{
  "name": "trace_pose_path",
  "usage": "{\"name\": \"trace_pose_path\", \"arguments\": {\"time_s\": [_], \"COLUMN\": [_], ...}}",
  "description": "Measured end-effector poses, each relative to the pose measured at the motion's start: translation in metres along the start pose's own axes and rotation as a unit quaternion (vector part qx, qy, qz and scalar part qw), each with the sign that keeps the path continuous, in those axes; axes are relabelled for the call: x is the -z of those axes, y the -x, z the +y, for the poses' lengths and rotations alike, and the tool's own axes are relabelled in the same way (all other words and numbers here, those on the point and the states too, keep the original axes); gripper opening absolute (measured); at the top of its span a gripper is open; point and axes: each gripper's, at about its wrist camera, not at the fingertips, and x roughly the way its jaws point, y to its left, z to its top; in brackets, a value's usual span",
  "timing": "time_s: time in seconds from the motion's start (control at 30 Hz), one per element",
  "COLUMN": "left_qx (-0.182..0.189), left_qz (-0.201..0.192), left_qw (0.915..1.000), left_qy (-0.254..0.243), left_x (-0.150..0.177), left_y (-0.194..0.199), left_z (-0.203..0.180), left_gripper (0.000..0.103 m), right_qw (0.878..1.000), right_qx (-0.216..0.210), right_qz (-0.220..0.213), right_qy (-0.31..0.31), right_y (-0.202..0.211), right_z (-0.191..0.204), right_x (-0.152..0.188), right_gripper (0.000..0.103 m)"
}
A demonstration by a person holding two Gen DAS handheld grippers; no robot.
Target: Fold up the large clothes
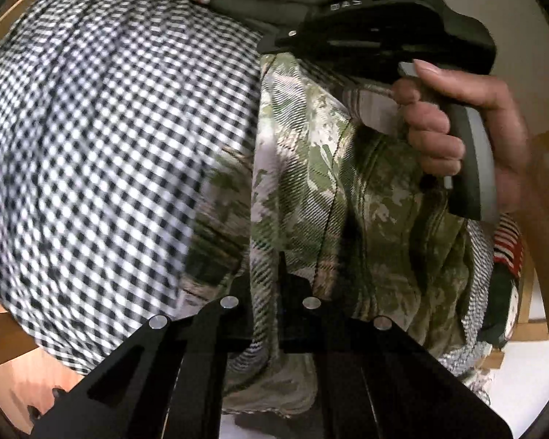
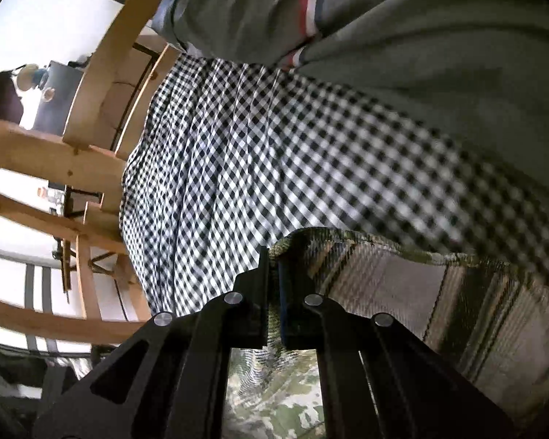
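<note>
A camouflage garment [image 1: 311, 190] with a plaid lining hangs bunched over a black-and-white checked cloth [image 1: 91, 146]. My left gripper [image 1: 271, 270] is shut on a fold of it, with the fabric pinched between the pads. In the left wrist view my right gripper [image 1: 269, 45], held by a hand [image 1: 475, 117], is at the garment's upper edge. In the right wrist view my right gripper [image 2: 272, 256] is shut on the garment's hem, and the plaid lining [image 2: 384, 278] stretches away to the right above the checked cloth [image 2: 238, 164].
A grey garment with red and white stripes [image 2: 384, 18] lies at the far side of the checked cloth. Wooden chairs [image 2: 91, 109] stand past the cloth's left edge. A red striped item [image 1: 508, 245] sits at the right, and the bare wooden table edge [image 1: 0, 318] shows at the lower left.
</note>
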Motion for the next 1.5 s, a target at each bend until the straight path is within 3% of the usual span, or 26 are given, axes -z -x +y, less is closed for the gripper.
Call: {"name": "trace_pose_path", "arguments": {"time_s": [0.13,0.23,0.27,0.3,0.33,0.37,0.4,0.43,0.5,0.57,0.6,0.67,0.73,0.8,0.87,0.9,1.0,1.03,1.1,1.17,1.2,1.23,1.3,1.37,1.43,1.5], "left_qx": [-0.022,-0.036,-0.044,-0.049,-0.045,-0.044,-0.049,-0.050,-0.058,-0.082,-0.089,-0.074,-0.024,0.058,0.121,0.125,0.086,0.066,0.044,0.023,0.007,-0.014,-0.056,-0.074,-0.066,-0.061], "left_qz": [-0.002,-0.009,-0.006,-0.006,-0.007,-0.010,-0.011,-0.014,-0.026,-0.062,-0.085,-0.129,-0.132,-0.094,-0.033,-0.009,0.060,0.074,0.074,0.060,0.050,0.036,0.014,0.003,-0.030,-0.071], "left_qw": [0.9994,0.9987,0.9982,0.9976,0.9970,0.9964,0.9960,0.9960,0.9958,0.9932,0.9911,0.9886,0.9910,0.9933,0.9899,0.9890,0.9892,0.9896,0.9918,0.9943,0.9950,0.9951,0.9926,0.9921,0.9928,0.9903], "left_qy": [0.027,0.036,0.039,0.047,0.063,0.072,0.074,0.073,0.066,0.055,0.052,0.028,-0.001,-0.035,-0.067,-0.078,-0.103,-0.104,-0.095,-0.085,-0.086,-0.091,-0.107,-0.102,-0.095,-0.103], "left_x": [-0.005,0.001,0.008,0.019,0.020,0.026,0.031,0.038,0.034,0.013,0.007,-0.012,-0.022,-0.028,-0.021,-0.017,-0.003,0.004,0.010,0.009,0.008,0.006,0.000,-0.010,-0.022,-0.036], "left_y": [-0.015,-0.023,-0.028,-0.032,-0.033,-0.031,-0.027,-0.021,-0.007,0.016,0.030,0.054,0.063,0.052,0.023,0.006,-0.048,-0.063,-0.078,-0.072,-0.069,-0.064,-0.058,-0.053,-0.038,-0.024], "left_z": [0.033,0.031,0.031,0.030,0.038,0.040,0.040,0.039,0.048,0.056,0.056,0.049,0.031,0.004,-0.031,-0.041,-0.061,-0.060,-0.050,-0.044,-0.042,-0.039,-0.027,-0.013,-0.014,-0.009], "left_gripper": [0.004,0.004,0.008,0.011,0.016,0.020,0.023,0.028,0.035,0.062,0.066,0.070,0.081,0.082,0.082,0.082,0.082,0.082,0.082,0.082,0.082,0.082,0.082,0.082,0.082,0.082], "right_qw": [0.999,0.996,0.995,0.995,0.995,0.997,0.997,0.994,0.987,0.979,0.974,0.964,0.950,0.940,0.940,0.942,0.940,0.940,0.948,0.954,0.960,0.968,0.975,0.978,0.979,0.976], "right_qx": [0.025,0.068,0.074,0.084,0.090,0.080,0.070,0.067,0.083,0.105,0.129,0.203,0.274,0.303,0.296,0.289,0.307,0.311,0.277,0.253,0.233,0.206,0.182,0.174,0.163,0.129], "right_qz": [0.028,0.058,0.059,0.055,0.032,-0.002,-0.038,-0.082,-0.137,-0.173,-0.183,-0.170,-0.138,-0.118,-0.111,-0.122,-0.143,-0.139,-0.153,-0.160,-0.149,-0.134,-0.122,-0.114,-0.122,-0.170], "right_qy": [-0.028,-0.021,-0.020,-0.020,-0.011,-0.002,0.004,0.014,0.027,0.021,0.011,-0.016,-0.057,-0.101,-0.128,-0.119,-0.045,-0.034,-0.023,-0.032,-0.043,-0.054,-0.044,-0.029,-0.023,-0.049], "right_y": [-0.053,-0.080,-0.080,-0.074,-0.057,-0.033,-0.008,0.027,0.095,0.152,0.180,0.224,0.250,0.268,0.276,0.277,0.264,0.256,0.245,0.239,0.233,0.227,0.222,0.222,0.231,0.255], "right_z": [-0.008,-0.009,-0.007,-0.002,0.007,0.017,0.025,0.032,0.033,0.016,0.000,-0.045,-0.096,-0.150,-0.187,-0.195,-0.197,-0.197,-0.205,-0.220,-0.230,-0.238,-0.242,-0.237,-0.236,-0.240], "right_x": [-0.006,-0.004,-0.005,-0.007,-0.010,-0.013,-0.015,-0.014,-0.003,0.019,0.037,0.084,0.132,0.184,0.231,0.245,0.260,0.254,0.239,0.223,0.212,0.203,0.190,0.185,0.181,0.181], "right_gripper": [0.005,0.006,0.007,0.017,0.042,0.060,0.090,0.095,0.095,0.099,0.100,0.100,0.100,0.100,0.099,0.099,0.099,0.099,0.098,0.078,0.049,0.029,0.009,0.008,0.007,0.007]}}
